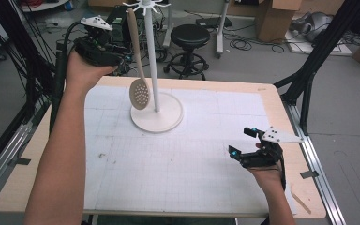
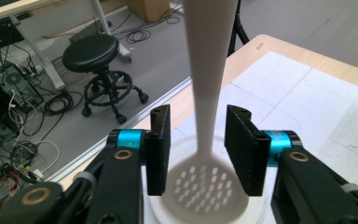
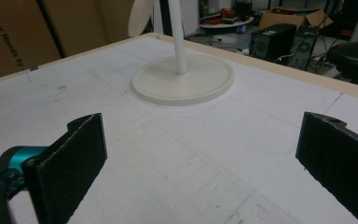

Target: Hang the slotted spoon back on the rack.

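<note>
Left tool (image 2: 198, 149) open around slotted spoon (image 2: 205, 116) on stand (image 1: 155, 70)

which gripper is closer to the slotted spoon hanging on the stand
Left. The left gripper is right at the slotted spoon, its fingers on either side of the handle with gaps showing. The right gripper sits low over the table's near right, well clear of it.

A slotted spoon (image 1: 138, 61) hangs from a white stand (image 1: 155, 70) on the table (image 1: 272, 101). The left gripper (image 1: 122, 58) sits beside its handle; the right gripper (image 1: 242, 140) hovers well apart.
</note>
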A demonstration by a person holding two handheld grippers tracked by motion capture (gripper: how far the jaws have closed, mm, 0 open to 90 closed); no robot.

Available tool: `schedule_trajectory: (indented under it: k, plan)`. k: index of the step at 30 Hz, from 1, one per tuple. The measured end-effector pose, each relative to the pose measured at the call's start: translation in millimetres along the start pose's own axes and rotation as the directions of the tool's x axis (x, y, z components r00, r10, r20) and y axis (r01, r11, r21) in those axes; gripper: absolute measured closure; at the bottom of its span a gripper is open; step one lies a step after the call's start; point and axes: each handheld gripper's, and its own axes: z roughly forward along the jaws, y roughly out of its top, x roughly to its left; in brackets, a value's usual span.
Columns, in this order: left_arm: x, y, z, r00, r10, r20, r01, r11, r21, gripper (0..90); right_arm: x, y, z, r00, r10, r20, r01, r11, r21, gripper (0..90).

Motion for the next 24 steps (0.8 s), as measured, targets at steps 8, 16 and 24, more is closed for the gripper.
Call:
schedule_trajectory:
  k: [8, 16, 24]
  plan:
    - [3.2, -20.0, -10.0, 0.9991, -0.029, 0.032, 0.029, 0.9994, -0.017, 45.9, -0.7, -0.2, 1.0, 1.0000, -0.004, -0.001, 0.004, 1.000, -0.002, 0.8]
    - [5.0, -42.7, -20.3, 0.9976, -0.045, 0.052, 0.047, 0.9979, -0.045, 37.5, 0.8, -0.3, 2.3, 1.0000, -0.004, -0.002, 0.004, 1.000, 0.005, 0.8]
    - [0.8, -53.8, -25.4, 0.9937, -0.034, 0.107, 0.042, 0.9964, -0.073, 31.2, 0.6, -0.5, 2.1, 1.0000, -0.004, -0.001, 0.004, 1.000, 0.008, 0.7]
